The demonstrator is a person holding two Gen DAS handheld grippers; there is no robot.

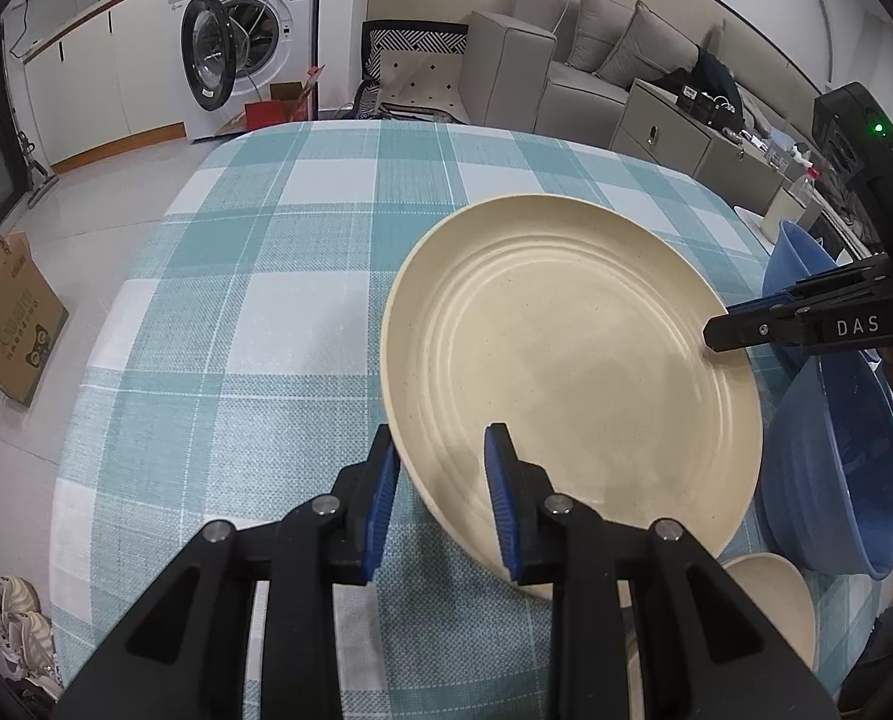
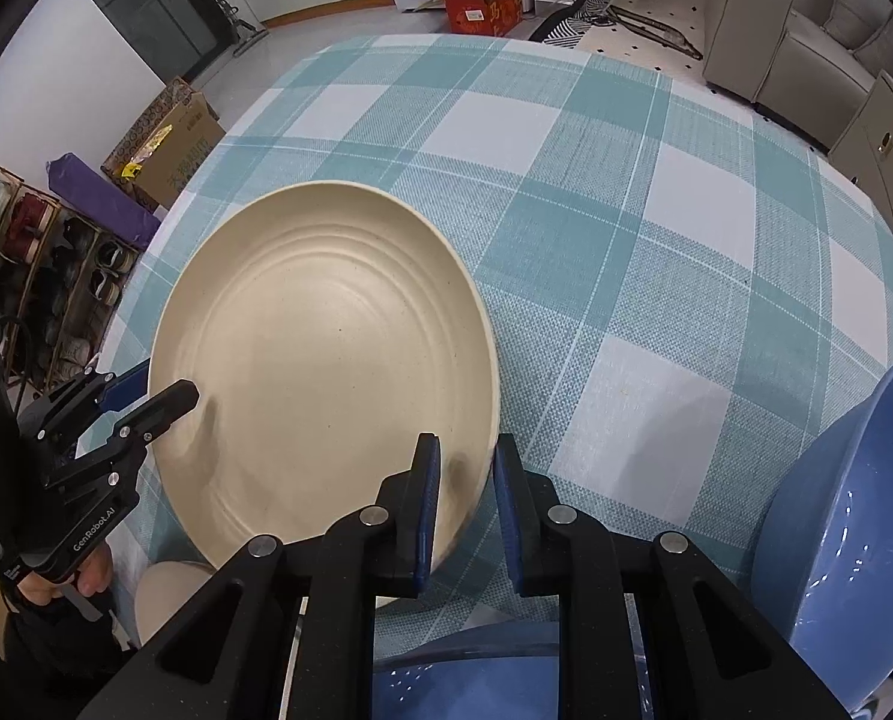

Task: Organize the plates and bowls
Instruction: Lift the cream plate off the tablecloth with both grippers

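Observation:
A large cream plate point(image 1: 572, 360) with ringed ridges is held tilted above the checked tablecloth; it also shows in the right wrist view point(image 2: 320, 354). My left gripper point(image 1: 443, 462) straddles the plate's near-left rim, fingers on either side of the edge. My right gripper point(image 2: 467, 468) straddles the plate's right rim; in the left wrist view point(image 1: 740, 324) its tip lies over the plate's right edge. The left gripper shows in the right wrist view point(image 2: 152, 399) at the plate's left rim. A small cream bowl point(image 1: 770, 600) sits below the plate, also visible in the right wrist view point(image 2: 164, 594).
A blue basin point(image 1: 836, 468) stands at the table's right edge, seen in the right wrist view point(image 2: 854, 516) too. The teal-and-white checked tablecloth point(image 1: 266, 312) covers the table. A washing machine, cardboard boxes, a sofa and a shoe rack stand around the room.

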